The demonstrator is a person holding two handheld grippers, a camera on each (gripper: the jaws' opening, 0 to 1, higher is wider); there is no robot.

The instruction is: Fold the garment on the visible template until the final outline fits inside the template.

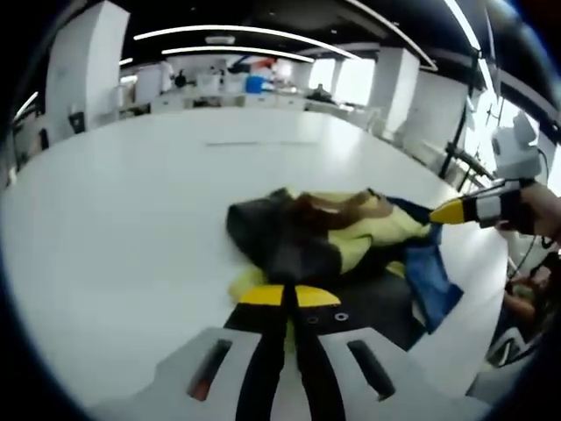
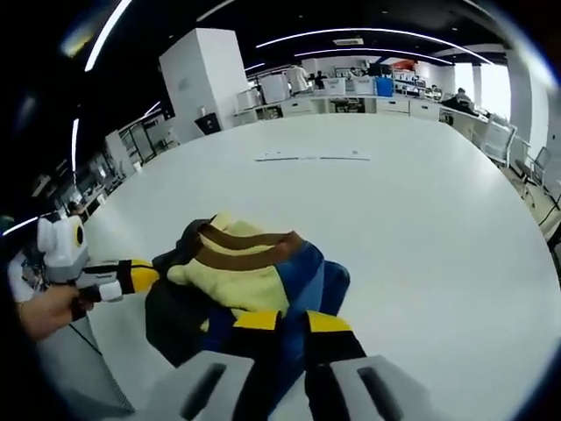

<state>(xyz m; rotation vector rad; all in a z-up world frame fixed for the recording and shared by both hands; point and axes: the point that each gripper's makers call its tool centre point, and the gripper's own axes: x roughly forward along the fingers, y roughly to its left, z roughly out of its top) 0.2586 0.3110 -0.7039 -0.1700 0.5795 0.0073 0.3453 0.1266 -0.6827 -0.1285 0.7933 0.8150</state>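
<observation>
Both claws, left claw and right claw, clench the crumpled yellow, blue, brown and black garment on the white table.

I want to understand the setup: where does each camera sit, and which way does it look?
Left gripper view: rides the left claw, looks along its jaws over the garment; the right claw and a hand enter from the right.
Right gripper view: rides the right claw, faces the garment from the opposite side; the left claw and a hand enter from the left.
Shared: garment, white table, each other's claw.
</observation>
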